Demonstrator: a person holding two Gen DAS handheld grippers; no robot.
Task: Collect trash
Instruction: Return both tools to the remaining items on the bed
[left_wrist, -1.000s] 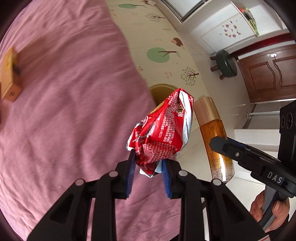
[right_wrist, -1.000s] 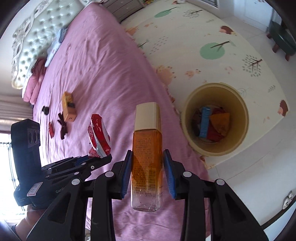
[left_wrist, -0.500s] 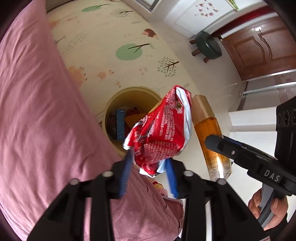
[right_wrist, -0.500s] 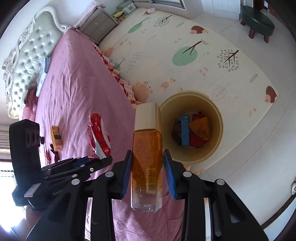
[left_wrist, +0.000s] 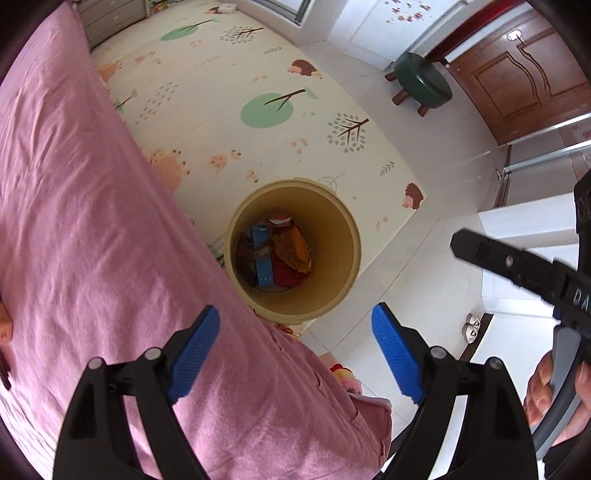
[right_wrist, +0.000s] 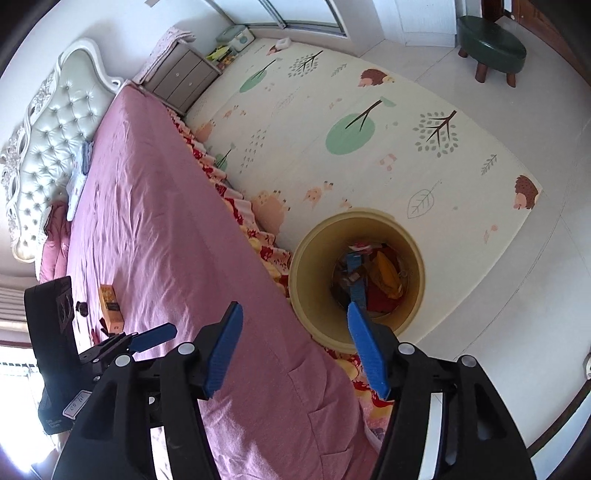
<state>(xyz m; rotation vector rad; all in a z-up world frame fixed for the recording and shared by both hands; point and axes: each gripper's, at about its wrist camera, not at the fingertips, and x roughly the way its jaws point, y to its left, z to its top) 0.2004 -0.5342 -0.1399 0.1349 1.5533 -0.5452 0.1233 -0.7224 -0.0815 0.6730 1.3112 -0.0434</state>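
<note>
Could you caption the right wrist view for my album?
Right gripper opening, empty, above the bin beside the bed.

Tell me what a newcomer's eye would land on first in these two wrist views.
First, the round tan trash bin on the patterned play mat, beside the pink bed, with wrappers piled at its bottom. Next, the blue-padded left gripper and right gripper above it, jaws opening with nothing between them. Farther up the bed lies a small orange box.

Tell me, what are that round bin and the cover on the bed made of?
The round bin looks like smooth moulded plastic: tan, even walls with a dull sheen. The bed cover looks like soft matte woven fabric, probably cotton: pink, finely creased, draping over the edge.
</note>
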